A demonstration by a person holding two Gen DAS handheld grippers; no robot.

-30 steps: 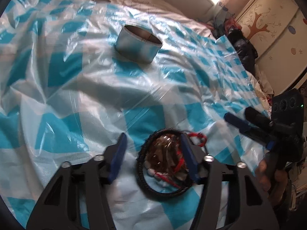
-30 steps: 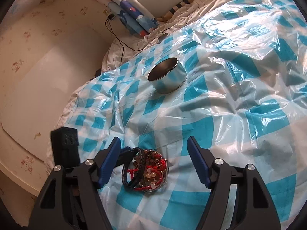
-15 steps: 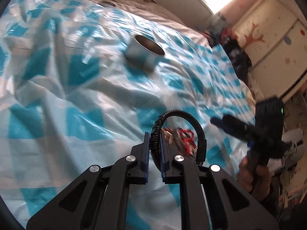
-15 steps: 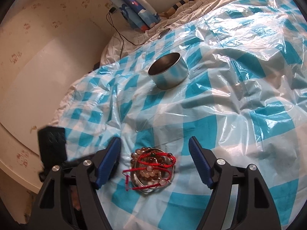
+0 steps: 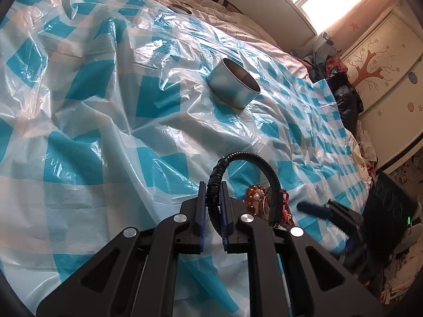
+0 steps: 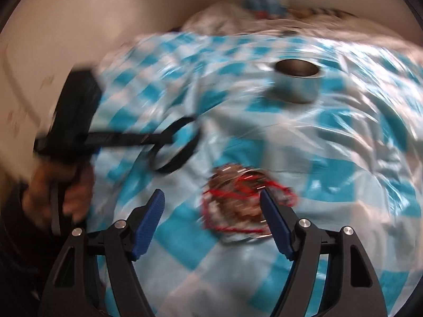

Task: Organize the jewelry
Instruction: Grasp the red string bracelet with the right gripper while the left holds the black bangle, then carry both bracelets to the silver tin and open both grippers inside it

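Note:
My left gripper (image 5: 211, 192) is shut on a black braided bracelet (image 5: 246, 158) and holds it above the bed; the bracelet also shows in the blurred right wrist view (image 6: 174, 145). Below it a small dish of jewelry (image 5: 260, 200) holds amber beads and red cords, and it also shows in the right wrist view (image 6: 238, 200). My right gripper (image 6: 211, 206) is open, just before the dish, with its right finger at the dish's edge. A round metal tin (image 5: 232, 84) stands open farther back on the sheet, and it also shows in the right wrist view (image 6: 296, 82).
A blue-and-white checked plastic sheet (image 5: 92, 105) covers the bed, wrinkled. A cream cabinet with a tree picture (image 5: 375, 66) and a heap of clothes (image 5: 343, 97) stand at the right. The right gripper (image 5: 341, 211) shows at the bed's right edge.
My left gripper closed on the black bracelet and lifted it off the dish. My right gripper has swung right and nearer the dish, blurring its view.

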